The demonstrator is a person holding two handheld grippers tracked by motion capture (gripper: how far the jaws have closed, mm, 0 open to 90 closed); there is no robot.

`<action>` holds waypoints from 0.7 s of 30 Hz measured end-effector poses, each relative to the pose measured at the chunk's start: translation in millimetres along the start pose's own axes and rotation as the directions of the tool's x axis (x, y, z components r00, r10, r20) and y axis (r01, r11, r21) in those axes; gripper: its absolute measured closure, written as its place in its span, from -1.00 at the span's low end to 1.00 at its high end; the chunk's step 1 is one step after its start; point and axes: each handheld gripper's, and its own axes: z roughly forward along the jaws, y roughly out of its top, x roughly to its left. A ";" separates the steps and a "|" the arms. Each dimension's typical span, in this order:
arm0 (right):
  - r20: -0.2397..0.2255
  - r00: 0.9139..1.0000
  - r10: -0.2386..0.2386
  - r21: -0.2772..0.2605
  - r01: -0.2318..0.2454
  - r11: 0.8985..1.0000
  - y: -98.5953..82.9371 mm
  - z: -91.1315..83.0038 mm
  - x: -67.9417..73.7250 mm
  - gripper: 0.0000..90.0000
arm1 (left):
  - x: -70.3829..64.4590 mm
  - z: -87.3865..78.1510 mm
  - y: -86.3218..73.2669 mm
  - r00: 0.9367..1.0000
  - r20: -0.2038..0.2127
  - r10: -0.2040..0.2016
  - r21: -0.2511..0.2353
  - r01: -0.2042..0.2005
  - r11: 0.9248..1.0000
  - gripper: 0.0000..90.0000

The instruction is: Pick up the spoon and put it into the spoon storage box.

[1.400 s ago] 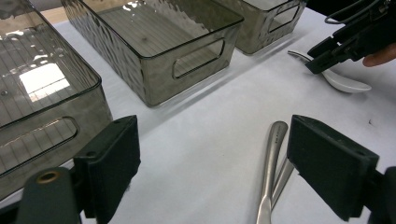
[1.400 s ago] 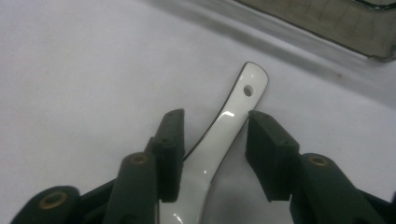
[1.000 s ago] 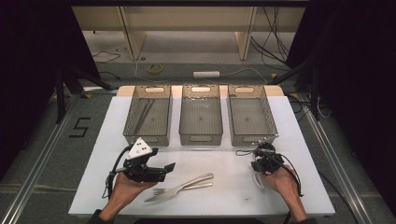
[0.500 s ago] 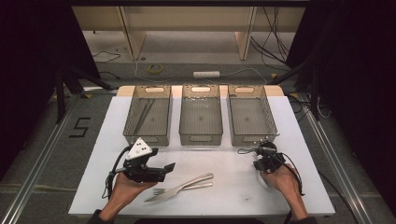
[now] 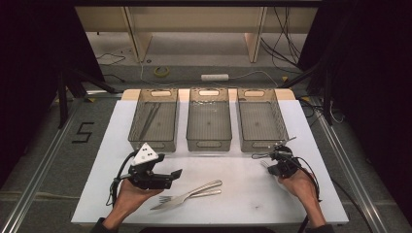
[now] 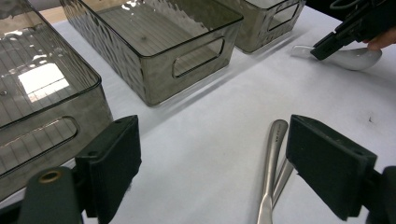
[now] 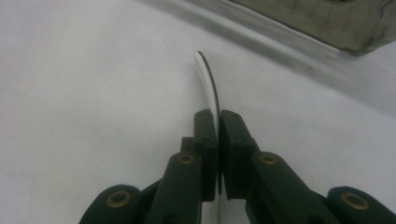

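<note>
My right gripper (image 7: 218,140) is pinched on a white spoon (image 7: 208,79), edge-on between the jaws, low over the desk (image 5: 291,194) just in front of the right-hand bin (image 5: 261,121). The spoon's long axis runs straight ahead from my gripper toward that bin's near wall. My left gripper (image 6: 215,163) stands wide, the fork (image 5: 187,191) lying nearest it.
</note>
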 end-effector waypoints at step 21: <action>-0.081 0.997 -0.015 -0.163 0.002 0.987 11.4 -35.6 -2.8 0.93 | 4.9 -2.0 -0.7 1.000 -0.001 -0.020 -0.012 0.020 1.000 -0.61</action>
